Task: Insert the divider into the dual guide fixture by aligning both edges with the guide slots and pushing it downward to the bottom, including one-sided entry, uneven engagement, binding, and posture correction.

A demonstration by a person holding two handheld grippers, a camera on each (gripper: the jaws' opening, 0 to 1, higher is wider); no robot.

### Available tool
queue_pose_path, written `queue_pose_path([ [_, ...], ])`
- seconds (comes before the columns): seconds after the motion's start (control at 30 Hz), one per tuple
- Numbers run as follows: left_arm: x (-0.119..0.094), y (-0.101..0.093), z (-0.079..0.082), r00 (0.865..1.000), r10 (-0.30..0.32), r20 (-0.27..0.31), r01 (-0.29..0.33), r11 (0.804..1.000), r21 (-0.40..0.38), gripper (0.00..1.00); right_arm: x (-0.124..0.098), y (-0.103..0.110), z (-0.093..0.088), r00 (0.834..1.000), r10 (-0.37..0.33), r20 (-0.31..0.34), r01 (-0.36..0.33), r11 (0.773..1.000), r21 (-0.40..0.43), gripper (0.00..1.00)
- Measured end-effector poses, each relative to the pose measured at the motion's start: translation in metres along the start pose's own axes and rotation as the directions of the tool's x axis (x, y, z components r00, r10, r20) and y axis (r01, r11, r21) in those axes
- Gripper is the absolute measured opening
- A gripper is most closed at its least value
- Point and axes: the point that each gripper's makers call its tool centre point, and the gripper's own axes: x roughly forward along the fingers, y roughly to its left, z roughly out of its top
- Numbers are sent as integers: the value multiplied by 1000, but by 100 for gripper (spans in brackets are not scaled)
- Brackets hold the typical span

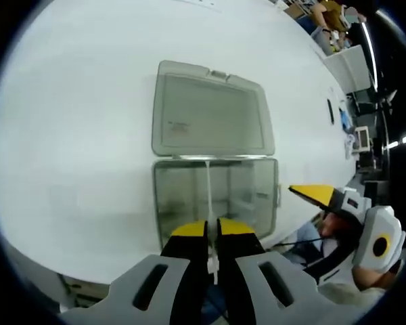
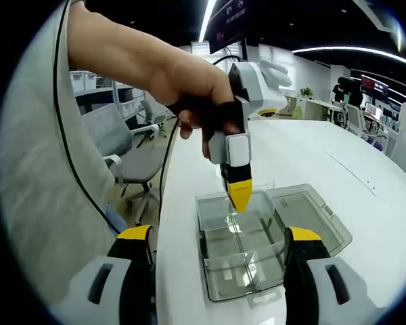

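Clear plastic fixture box [image 2: 247, 254], lid [image 1: 210, 115] open, at the white table's [image 2: 311, 145] near edge. Left gripper [image 1: 212, 233], jaws clamped on the thin divider [image 1: 209, 196], holds it upright inside. Right gripper [image 2: 220, 247] jaws apart, flanking the box.

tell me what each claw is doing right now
Left claw: shut on the divider, over the clear box.
Right claw: open, holding nothing, beside the clear box.

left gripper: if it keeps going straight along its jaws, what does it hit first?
Probably the clear box. The left gripper, shut on the divider, points down into it; the divider's lower edge would likely meet the box floor first, though depth is unclear.
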Motion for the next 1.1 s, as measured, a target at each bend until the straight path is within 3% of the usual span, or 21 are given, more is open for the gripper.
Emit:
queue_pose_path([
  [1.1, 7, 5, -1, 999, 30, -32, -30, 1000, 4, 0, -5, -5, -3, 1000, -1, -5, 1, 1000, 14, 77],
])
